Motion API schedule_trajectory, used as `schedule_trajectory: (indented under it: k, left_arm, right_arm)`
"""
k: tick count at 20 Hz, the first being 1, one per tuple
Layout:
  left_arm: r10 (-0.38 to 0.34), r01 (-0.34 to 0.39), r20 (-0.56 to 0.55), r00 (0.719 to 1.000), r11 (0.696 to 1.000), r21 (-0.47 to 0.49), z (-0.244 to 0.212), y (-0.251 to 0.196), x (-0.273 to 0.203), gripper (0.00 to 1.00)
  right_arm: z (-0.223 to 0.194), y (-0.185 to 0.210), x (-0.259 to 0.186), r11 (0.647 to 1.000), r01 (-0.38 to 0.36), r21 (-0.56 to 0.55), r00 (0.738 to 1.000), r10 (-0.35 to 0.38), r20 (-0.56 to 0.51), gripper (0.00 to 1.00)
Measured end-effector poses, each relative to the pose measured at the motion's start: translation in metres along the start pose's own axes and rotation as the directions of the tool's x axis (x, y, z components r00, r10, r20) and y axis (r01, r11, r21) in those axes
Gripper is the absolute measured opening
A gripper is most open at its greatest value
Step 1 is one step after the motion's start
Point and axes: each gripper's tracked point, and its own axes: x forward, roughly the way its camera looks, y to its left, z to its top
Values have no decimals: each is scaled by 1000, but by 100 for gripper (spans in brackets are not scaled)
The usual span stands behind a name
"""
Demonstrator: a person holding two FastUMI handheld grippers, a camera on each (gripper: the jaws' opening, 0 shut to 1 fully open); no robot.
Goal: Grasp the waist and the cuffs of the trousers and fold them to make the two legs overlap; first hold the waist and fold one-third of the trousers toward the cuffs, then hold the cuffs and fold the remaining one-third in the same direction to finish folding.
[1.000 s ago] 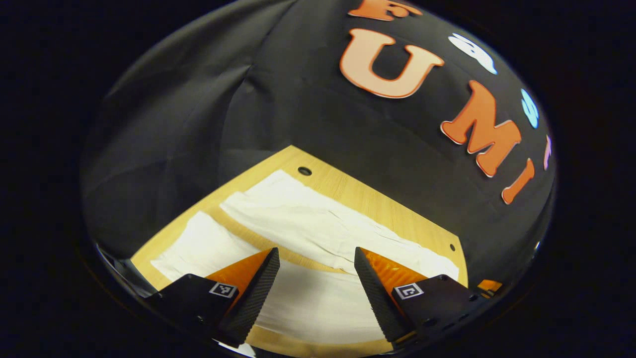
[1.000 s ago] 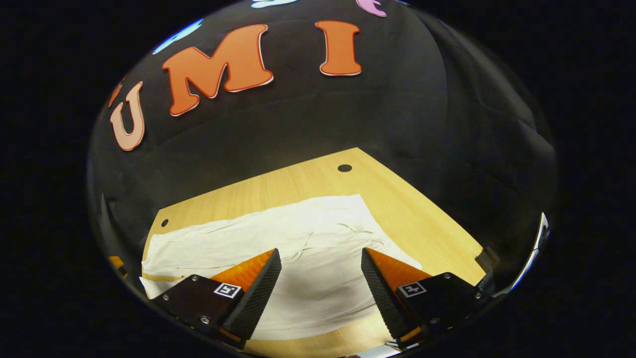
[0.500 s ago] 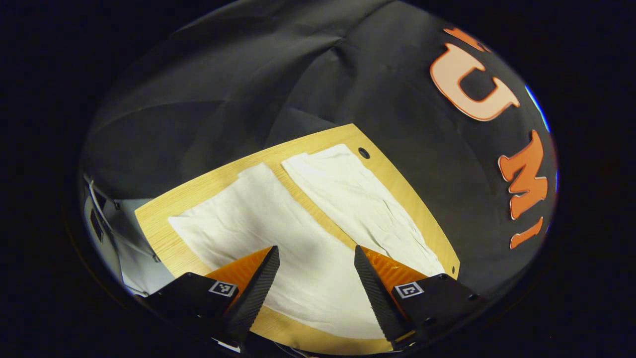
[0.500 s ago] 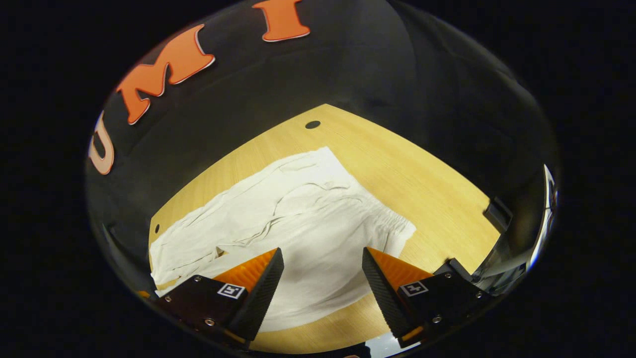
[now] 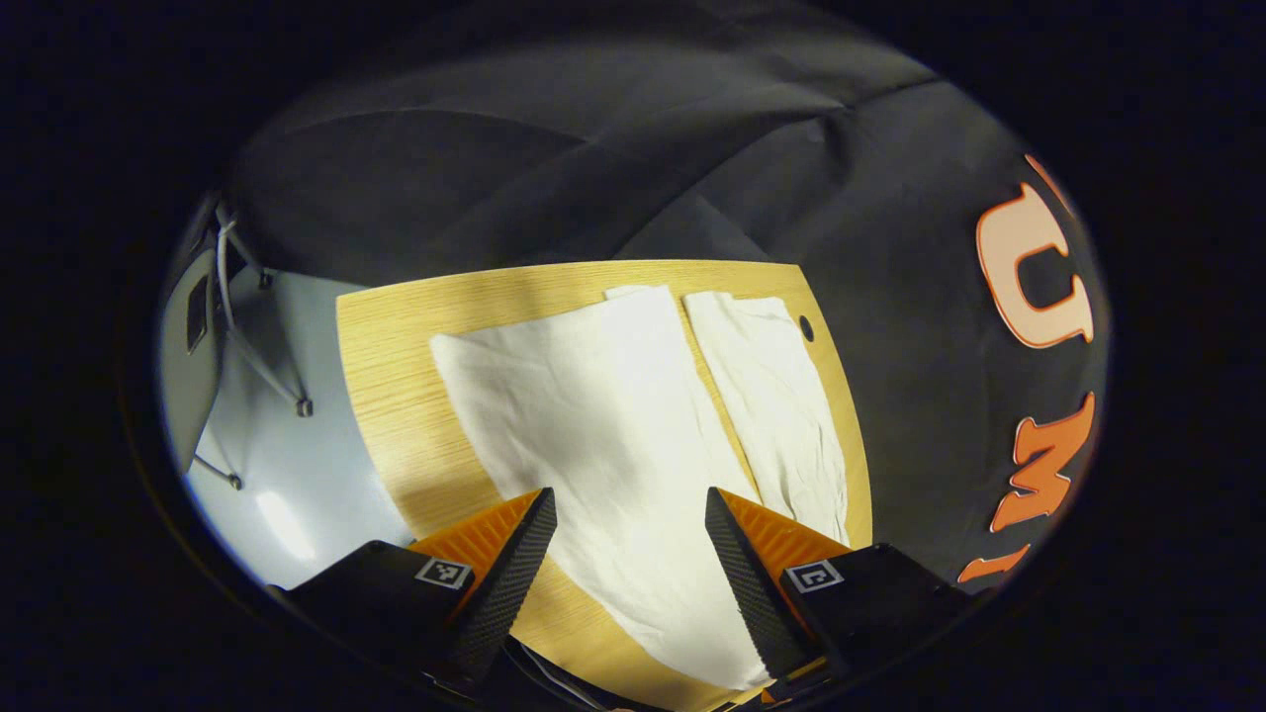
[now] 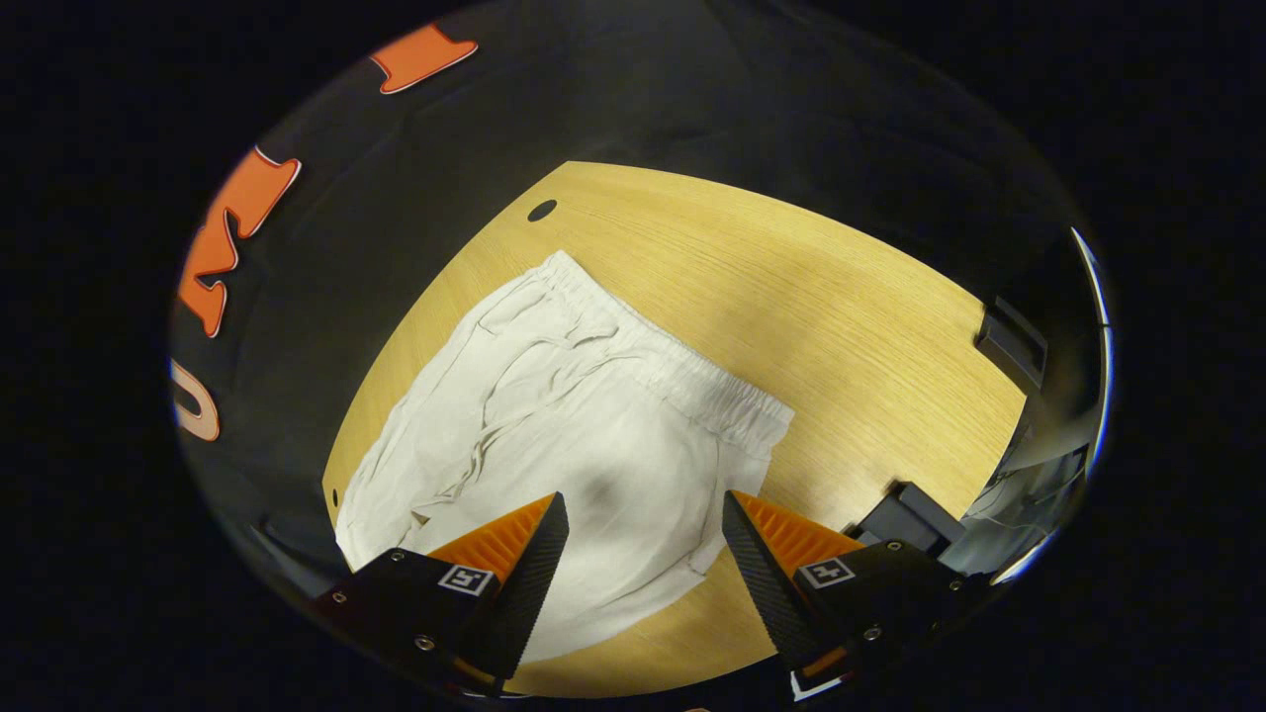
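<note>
Trousers (image 5: 613, 435) are lying flat on the table (image 5: 396, 376), legs apart w/ a wood strip showing between them, centre-to-upper frame in left gripper view; waist (image 6: 682, 376) is running diagonally across mid frame in right gripper view. Risk: jaws biting only the top layer, or grabbing off the edge, so the legs are overlapping skewed. Left gripper (image 5: 630, 554) is hanging wide open, holding nothing, cloth between and beyond its tips. Right gripper (image 6: 643, 559) same, open and empty, seat fabric beyond, waistband up-right of the jaws.
</note>
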Motion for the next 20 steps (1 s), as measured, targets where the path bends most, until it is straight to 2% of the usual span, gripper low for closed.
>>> schedule_trajectory:
  k: [4,8,9,10,14,15,16,19,20]
  left_arm:
    - [39,-40,-25,999,998,-58,0,32,8,99]
    - [56,-60,-51,997,995,-77,7,55,21,100]
    - [32,-36,-45,998,996,-88,11,53,25,100]
    - [16,-19,-36,999,996,-91,16,51,29,94]
    - [-43,39,-29,999,993,-113,32,37,48,90]
    - [-53,49,-35,998,993,-111,34,35,50,87]
    - [-59,54,-43,997,993,-101,33,33,54,78]
    - [-57,53,-63,996,997,-62,37,32,56,64]
    - [-54,51,-65,996,997,-53,36,33,60,55]
  right_arm:
    - [-6,-3,7,1000,7,24,1000,-7,-28,96]
    - [-9,-5,10,999,32,27,999,-31,-34,96]
    - [-10,-3,10,999,34,29,999,-33,-31,96]
    - [-10,-2,10,999,35,33,999,-34,-29,96]
    - [-13,-1,13,998,50,40,998,-49,-28,96]
    - [-13,-2,14,998,53,41,998,-52,-25,96]
    - [-12,-4,15,997,61,46,998,-60,-24,96]
    - [-13,-8,18,995,69,74,997,-67,-23,96]
    - [-12,-10,19,994,71,81,997,-69,-21,96]
